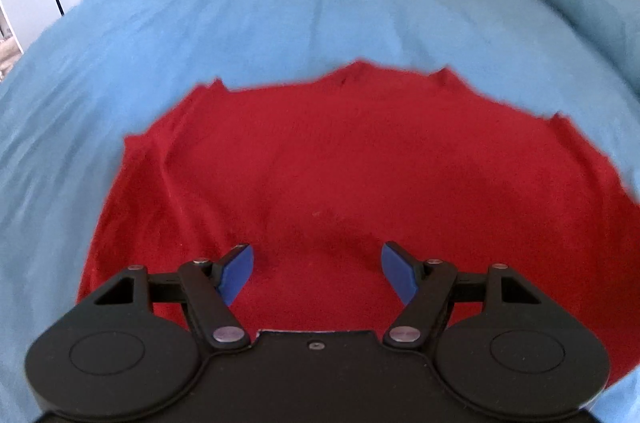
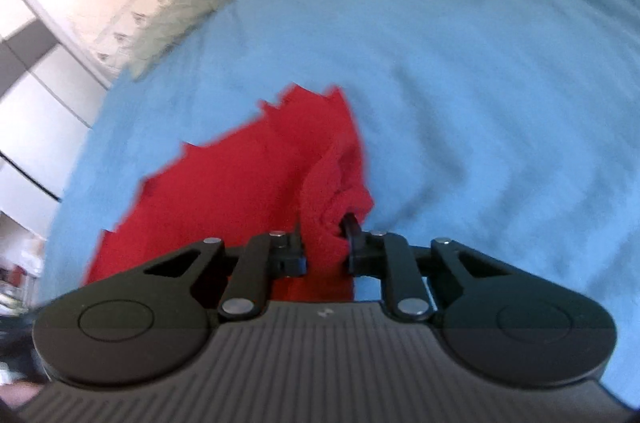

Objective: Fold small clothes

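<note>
While the red garment (image 1: 344, 159) lies spread on the blue bedsheet (image 1: 280, 15), your left gripper (image 1: 317, 273) hovers over its near part, fingers apart and empty. Your right gripper (image 2: 325, 243) is clamped on a bunched edge of the cloth (right-hand side of the garment). Judged light, soft, floppy: it should sag and crease, so take hold at hems or corners, not mid-panel.

The left gripper (image 1: 317, 269) hovers with its blue fingers (image 1: 240, 273) spread wide and nothing between them, while the right gripper (image 2: 325, 245) is clamped on bunched red cloth (image 2: 324, 223).
</note>
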Available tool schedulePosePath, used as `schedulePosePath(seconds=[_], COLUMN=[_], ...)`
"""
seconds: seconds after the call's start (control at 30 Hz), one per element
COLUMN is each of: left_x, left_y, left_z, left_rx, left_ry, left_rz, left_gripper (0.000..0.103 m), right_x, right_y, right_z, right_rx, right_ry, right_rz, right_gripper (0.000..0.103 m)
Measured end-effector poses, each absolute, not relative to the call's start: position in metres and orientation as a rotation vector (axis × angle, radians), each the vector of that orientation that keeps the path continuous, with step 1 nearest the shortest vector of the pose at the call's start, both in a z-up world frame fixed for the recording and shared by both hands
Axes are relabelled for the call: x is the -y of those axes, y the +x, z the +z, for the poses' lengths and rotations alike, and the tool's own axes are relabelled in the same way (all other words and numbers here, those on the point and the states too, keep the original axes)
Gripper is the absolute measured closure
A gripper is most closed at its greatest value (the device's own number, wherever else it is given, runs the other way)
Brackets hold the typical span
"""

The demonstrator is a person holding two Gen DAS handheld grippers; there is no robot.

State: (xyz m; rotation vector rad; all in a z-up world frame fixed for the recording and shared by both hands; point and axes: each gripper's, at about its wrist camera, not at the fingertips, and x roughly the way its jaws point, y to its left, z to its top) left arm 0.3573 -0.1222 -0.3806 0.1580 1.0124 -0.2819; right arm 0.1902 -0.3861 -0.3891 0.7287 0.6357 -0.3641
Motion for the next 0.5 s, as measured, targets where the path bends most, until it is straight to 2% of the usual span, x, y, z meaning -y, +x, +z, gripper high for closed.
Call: schedulePosePath(seconds=[0.2,0.4,0.43,0.5], left_x=[0.106,0.032,0.017,-0.013], left_y=[0.36,0.349,0.348,0.343], left_z=[-0.367,-0.34,-0.341,-0.348], left_rx=[-1.006,-0.916,-0.92,-0.924], left_ry=[0.202,0.271,0.269,0.277], left_rz=[-0.301,-0.252,-0.24,-0.203], left_gripper=[0.026,0.025,0.024,0.013], right_x=[0.343,0.251,0.232,0.196], right_y=[0.241,0.312,0.322,0.337], right_z=[-0.324,-0.275,-0.275,-0.285], right_rx=[-0.552,-0.549,-0.571,-0.633], right_ry=[0.675,0.64,0.617,0.586], right_rz=[-0.174,0.202,0.285,0.421], right_gripper=[0.074,0.075,0.075,0.075])
